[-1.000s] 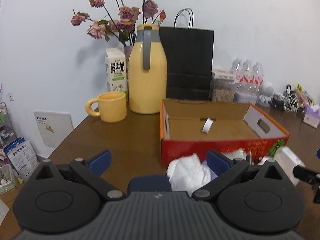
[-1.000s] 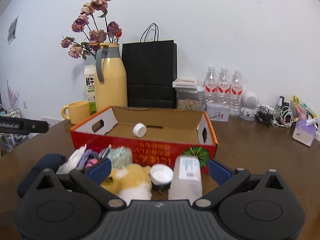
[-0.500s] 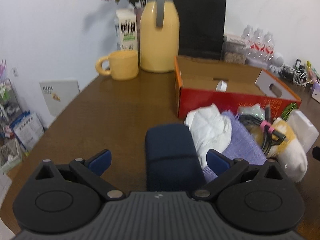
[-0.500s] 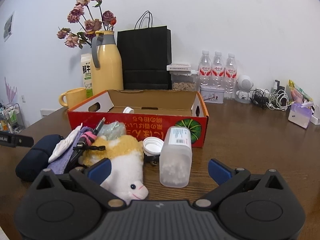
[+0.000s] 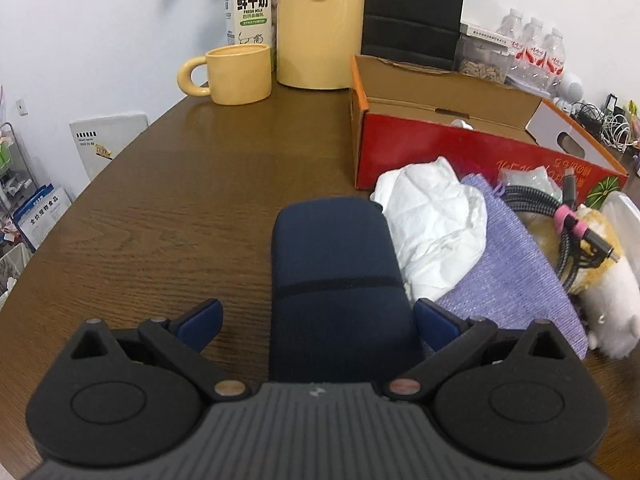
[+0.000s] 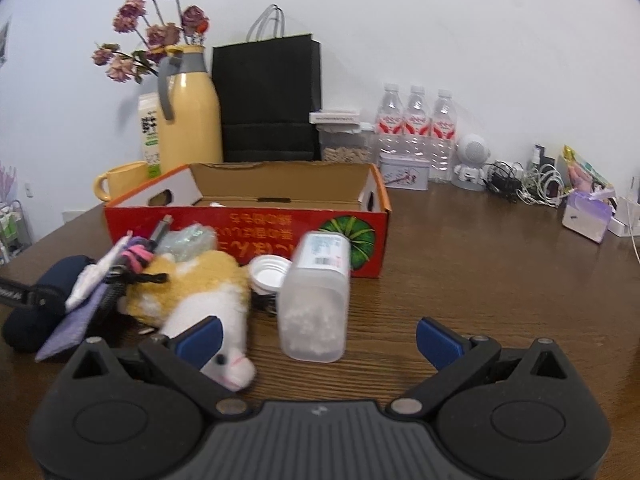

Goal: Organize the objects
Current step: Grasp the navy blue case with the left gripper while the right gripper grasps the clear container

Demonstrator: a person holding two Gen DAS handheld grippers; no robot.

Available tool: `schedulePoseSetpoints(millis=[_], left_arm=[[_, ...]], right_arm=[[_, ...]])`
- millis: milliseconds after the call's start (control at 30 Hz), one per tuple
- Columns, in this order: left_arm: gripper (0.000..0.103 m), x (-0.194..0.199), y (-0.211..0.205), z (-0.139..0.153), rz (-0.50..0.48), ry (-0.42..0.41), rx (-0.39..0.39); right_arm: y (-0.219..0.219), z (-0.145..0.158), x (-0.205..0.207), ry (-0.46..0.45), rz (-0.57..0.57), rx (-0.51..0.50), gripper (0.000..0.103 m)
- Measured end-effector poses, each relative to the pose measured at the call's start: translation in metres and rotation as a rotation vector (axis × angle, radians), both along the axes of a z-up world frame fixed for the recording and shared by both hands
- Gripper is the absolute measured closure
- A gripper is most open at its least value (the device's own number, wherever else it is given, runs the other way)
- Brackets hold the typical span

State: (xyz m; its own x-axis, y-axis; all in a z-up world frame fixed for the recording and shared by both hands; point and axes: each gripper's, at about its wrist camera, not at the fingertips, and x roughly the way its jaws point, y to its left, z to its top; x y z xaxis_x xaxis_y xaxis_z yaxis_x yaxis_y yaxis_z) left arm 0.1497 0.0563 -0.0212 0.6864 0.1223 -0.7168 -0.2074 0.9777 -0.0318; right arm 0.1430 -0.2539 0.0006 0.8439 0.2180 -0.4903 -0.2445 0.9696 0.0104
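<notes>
A dark navy soft case (image 5: 336,272) lies on the wooden table, and my left gripper (image 5: 318,322) stands open with a finger on each side of its near end. To its right sit a white crumpled cloth (image 5: 432,208), a purple cloth (image 5: 516,264), a braided cable (image 5: 560,220) and a plush toy (image 5: 600,280). Behind them stands an open red cardboard box (image 5: 460,156). My right gripper (image 6: 319,337) is open just short of a clear plastic jar (image 6: 316,296) lying on its side, with a white lid (image 6: 270,272) and the plush toy (image 6: 200,292) to its left.
A yellow mug (image 5: 236,76), a yellow thermos (image 5: 320,24), a milk carton (image 5: 248,4) and a black paper bag (image 6: 268,100) line the back. Water bottles (image 6: 416,128), tangled cables (image 6: 520,184) and a tissue pack (image 6: 586,220) fill the back right. The table edge curves at the left.
My left gripper has tipped down and moved over the navy case, which now lies between its open fingers. My right gripper has shifted right and closer to the plastic jar.
</notes>
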Motion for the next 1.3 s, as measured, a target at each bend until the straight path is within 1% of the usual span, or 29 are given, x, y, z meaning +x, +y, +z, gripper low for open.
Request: schedulePoseSetpoints(millis=[200, 333, 400, 467, 633, 667, 700, 733, 767, 867, 1033, 1067, 1100, 1133, 1200, 1300], left_arm=[[0.000, 0.000, 0.007, -0.002, 0.011, 0.000, 0.006], [0.000, -0.002, 0.013, -0.002, 0.017, -0.003, 0.009], [0.000, -0.001, 0.015, -0.003, 0.022, -0.004, 0.011], [0.000, 0.001, 0.017, -0.003, 0.028, -0.007, 0.016], [0.000, 0.007, 0.019, -0.004, 0.029, -0.023, 0.021], [0.000, 0.010, 0.020, -0.005, 0.032, -0.018, 0.016], [0.000, 0.012, 0.021, -0.007, 0.035, -0.016, 0.013], [0.000, 0.014, 0.022, -0.009, 0.039, -0.012, 0.010], [0.000, 0.016, 0.021, -0.010, 0.043, -0.016, 0.020], [0.000, 0.019, 0.019, -0.011, 0.050, -0.013, 0.036], [0.000, 0.021, 0.019, -0.011, 0.070, -0.006, 0.035], [0.007, 0.020, 0.018, -0.011, 0.065, -0.015, 0.038], [0.019, 0.018, 0.015, -0.010, 0.052, -0.026, 0.041], [0.028, 0.015, 0.012, -0.008, 0.030, -0.041, 0.044], [0.034, 0.011, 0.007, -0.005, 0.023, -0.052, 0.056], [0.035, 0.008, 0.006, -0.003, 0.002, -0.060, 0.045]], right_arm=[[0.004, -0.004, 0.016, 0.010, -0.021, -0.012, 0.000], [0.013, -0.004, 0.031, 0.010, -0.062, -0.057, 0.001], [0.017, -0.005, 0.038, 0.015, -0.073, -0.080, 0.006], [0.021, -0.007, 0.045, 0.019, -0.078, -0.092, 0.016], [0.024, -0.009, 0.053, 0.029, -0.038, -0.062, 0.031], [0.025, -0.010, 0.053, 0.029, -0.035, -0.062, 0.039], [0.026, -0.011, 0.053, 0.029, -0.030, -0.062, 0.044], [0.026, -0.011, 0.053, 0.030, -0.027, -0.059, 0.055], [0.026, -0.012, 0.053, 0.027, -0.031, -0.058, 0.059], [0.025, -0.013, 0.052, 0.017, -0.036, -0.052, 0.059], [0.024, -0.013, 0.051, 0.007, -0.032, -0.045, 0.059], [0.023, -0.012, 0.051, 0.004, -0.033, -0.043, 0.059], [0.023, -0.012, 0.050, -0.001, -0.033, -0.041, 0.059], [0.023, -0.011, 0.049, -0.007, -0.031, -0.039, 0.059], [0.024, -0.011, 0.047, -0.020, -0.024, -0.040, 0.060], [0.026, -0.009, 0.041, -0.051, -0.011, -0.044, 0.060]])
